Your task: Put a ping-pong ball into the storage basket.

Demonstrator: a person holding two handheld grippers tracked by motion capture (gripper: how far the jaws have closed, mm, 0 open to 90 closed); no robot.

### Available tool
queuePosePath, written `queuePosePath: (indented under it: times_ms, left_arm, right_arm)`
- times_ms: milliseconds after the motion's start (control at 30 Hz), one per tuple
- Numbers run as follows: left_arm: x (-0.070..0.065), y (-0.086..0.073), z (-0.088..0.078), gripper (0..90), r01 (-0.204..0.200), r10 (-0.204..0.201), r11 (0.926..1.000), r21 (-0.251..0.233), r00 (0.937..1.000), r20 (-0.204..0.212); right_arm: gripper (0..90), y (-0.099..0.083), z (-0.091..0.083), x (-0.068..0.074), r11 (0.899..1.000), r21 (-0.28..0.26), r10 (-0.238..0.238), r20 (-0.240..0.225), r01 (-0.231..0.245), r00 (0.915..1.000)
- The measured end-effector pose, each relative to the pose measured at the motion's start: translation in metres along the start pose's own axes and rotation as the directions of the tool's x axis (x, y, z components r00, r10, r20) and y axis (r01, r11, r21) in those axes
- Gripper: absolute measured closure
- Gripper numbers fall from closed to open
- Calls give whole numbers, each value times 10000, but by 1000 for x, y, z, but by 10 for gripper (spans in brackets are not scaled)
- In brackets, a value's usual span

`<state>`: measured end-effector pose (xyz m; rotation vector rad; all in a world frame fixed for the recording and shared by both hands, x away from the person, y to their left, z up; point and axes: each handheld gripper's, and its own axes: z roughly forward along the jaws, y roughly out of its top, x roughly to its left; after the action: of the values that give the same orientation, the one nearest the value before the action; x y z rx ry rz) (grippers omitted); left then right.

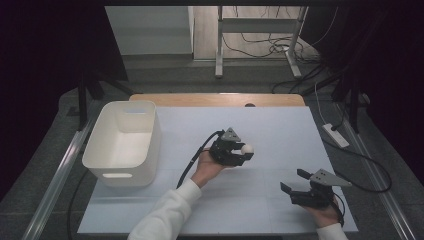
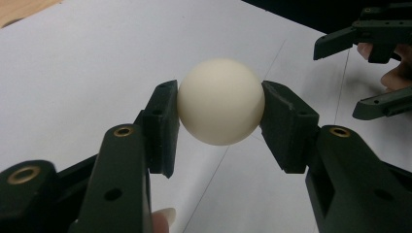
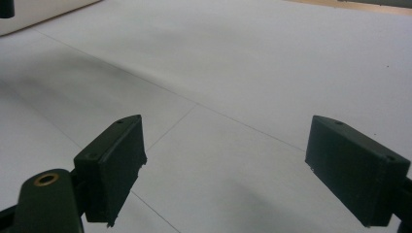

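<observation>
A small cream-white ball [image 2: 221, 101] is pinched between the two black jaws of my left gripper [image 2: 221, 104], both pads pressing its sides. From above, the ball [image 1: 247, 148] and the left gripper [image 1: 245, 150] hang a little over the middle of the white table sheet [image 1: 260, 125]. My right gripper [image 1: 295, 180] rests near the front right of the table, open, jaws wide apart with nothing between them [image 3: 226, 160]. It also appears at the top right of the left gripper view [image 2: 364, 63].
A white plastic bin [image 1: 122, 142] with handle cut-outs stands at the left of the table and looks empty. A wooden table edge [image 1: 220, 99] runs along the back. Cables and a power strip [image 1: 335, 135] lie on the floor at the right.
</observation>
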<state>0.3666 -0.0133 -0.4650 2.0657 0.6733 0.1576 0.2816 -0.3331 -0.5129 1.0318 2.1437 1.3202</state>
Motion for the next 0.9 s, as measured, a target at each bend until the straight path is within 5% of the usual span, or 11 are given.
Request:
queuePosePath:
  times_ms: [900]
  left_arm:
    - [5,-13,-27,507,218,-224,9995,-207,9993,-287]
  right_arm:
    - [146,1,1,3,9999,52,-119,14,119,9999]
